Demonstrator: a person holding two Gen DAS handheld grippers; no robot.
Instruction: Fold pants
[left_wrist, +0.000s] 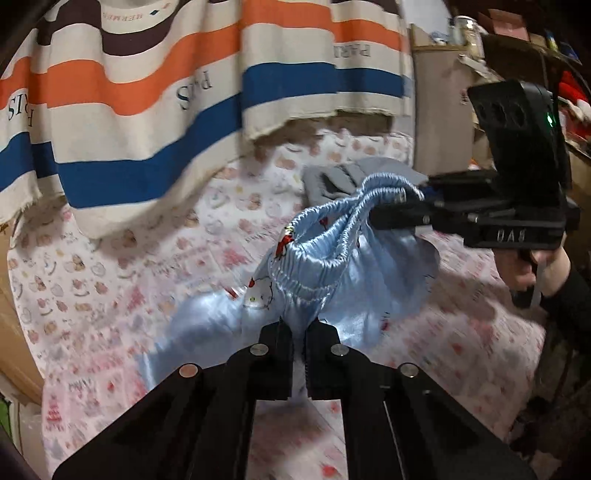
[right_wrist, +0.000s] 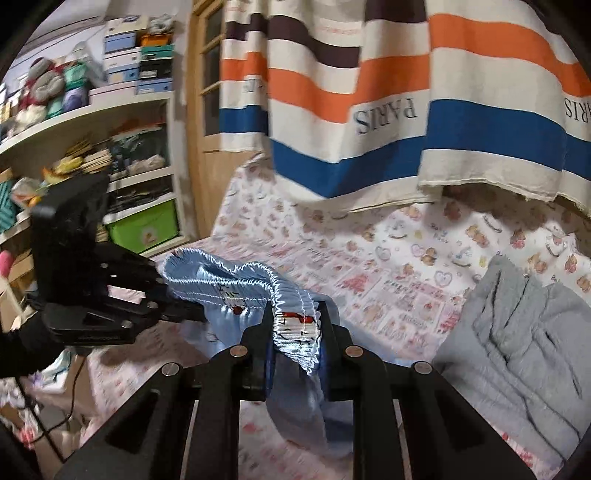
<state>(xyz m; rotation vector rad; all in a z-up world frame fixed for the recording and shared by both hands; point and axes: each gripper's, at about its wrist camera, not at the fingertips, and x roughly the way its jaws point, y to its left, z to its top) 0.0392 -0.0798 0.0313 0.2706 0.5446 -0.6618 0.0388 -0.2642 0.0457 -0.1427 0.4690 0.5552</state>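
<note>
A big striped cloth (right_wrist: 424, 110) is hanging across the top of the frame, with brown, orange and blue bands and upside-down letters on it. Under it a bed sheet (right_wrist: 388, 258) with little bears and hearts is lying spread out, filling the middle. A grey garment (right_wrist: 524, 332) is lying crumpled on the sheet at the lower right. At the left, white shelves (right_wrist: 85, 122) are holding boxes, soft toys and stacks of things. A green bin (right_wrist: 144, 229) is sitting low on the shelves. A wooden door (right_wrist: 207, 110) is standing between the shelves and the cloth
</note>
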